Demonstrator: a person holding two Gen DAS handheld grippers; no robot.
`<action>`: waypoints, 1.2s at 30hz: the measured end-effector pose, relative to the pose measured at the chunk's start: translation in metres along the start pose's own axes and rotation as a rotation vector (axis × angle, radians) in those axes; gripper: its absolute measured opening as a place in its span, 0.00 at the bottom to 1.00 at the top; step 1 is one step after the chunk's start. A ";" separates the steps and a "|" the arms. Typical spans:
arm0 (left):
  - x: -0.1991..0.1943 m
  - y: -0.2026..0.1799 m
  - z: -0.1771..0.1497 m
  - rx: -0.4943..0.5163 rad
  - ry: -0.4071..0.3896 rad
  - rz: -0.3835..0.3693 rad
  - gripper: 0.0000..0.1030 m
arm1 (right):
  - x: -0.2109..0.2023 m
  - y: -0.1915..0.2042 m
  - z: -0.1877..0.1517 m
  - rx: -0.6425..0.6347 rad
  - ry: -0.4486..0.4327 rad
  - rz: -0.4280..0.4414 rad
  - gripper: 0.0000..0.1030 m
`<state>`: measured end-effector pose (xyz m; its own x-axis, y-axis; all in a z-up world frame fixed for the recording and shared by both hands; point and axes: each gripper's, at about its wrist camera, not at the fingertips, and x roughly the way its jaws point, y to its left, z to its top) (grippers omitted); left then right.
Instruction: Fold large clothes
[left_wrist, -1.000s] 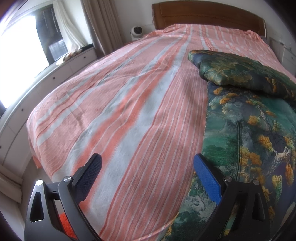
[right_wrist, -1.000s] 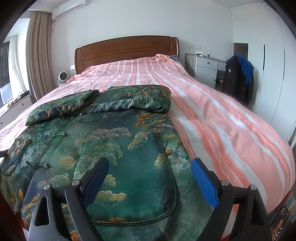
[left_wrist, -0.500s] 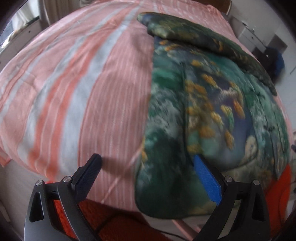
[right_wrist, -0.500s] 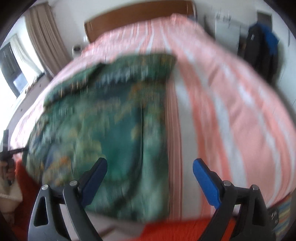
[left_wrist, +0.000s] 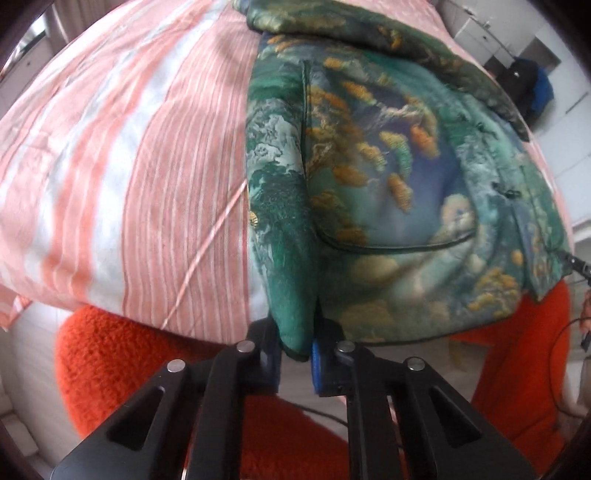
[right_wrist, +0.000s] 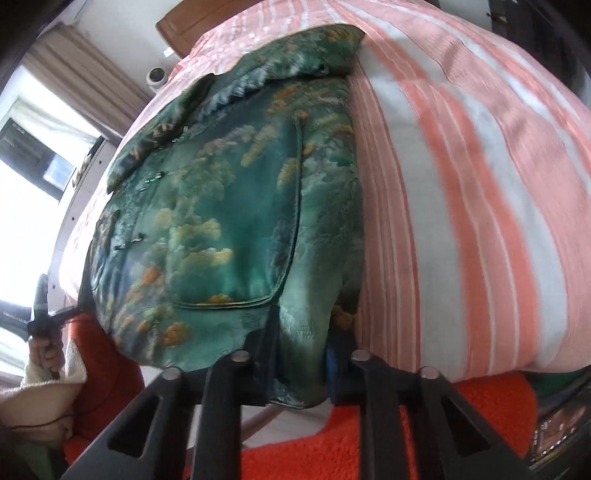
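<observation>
**A:** so where's the jacket (left_wrist: 373, 177) at right now?

**B:** flat on the striped bed (left_wrist: 147, 155), hem hanging off the near edge. Left gripper (left_wrist: 295, 354) has clamped down on the hem corner right at its tips, fabric bunched between the pads, rest of the jacket spreading ahead and to its right.

**A:** and the other one?

**B:** Right gripper (right_wrist: 299, 369) is closing on the opposite hem corner (right_wrist: 299, 317), pads already pinching a thick fold. Jacket runs ahead and to its left, bare bed on its right. Orange fuzzy fabric (right_wrist: 369, 435) below both.
</observation>
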<state>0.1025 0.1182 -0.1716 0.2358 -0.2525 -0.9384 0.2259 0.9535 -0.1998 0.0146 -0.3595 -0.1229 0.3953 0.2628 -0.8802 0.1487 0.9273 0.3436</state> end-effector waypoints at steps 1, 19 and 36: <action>-0.006 -0.002 -0.005 0.004 -0.005 -0.008 0.08 | -0.005 0.004 0.001 -0.019 -0.005 -0.013 0.16; -0.119 -0.005 0.004 0.054 -0.124 -0.175 0.06 | -0.069 0.002 0.010 0.022 -0.009 0.145 0.13; -0.080 0.025 0.189 0.036 -0.310 -0.050 0.97 | -0.004 -0.009 0.192 0.202 -0.314 0.113 0.95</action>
<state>0.2682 0.1310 -0.0485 0.4989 -0.3423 -0.7962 0.2767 0.9335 -0.2279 0.1862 -0.4198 -0.0594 0.6732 0.2369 -0.7005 0.2511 0.8179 0.5178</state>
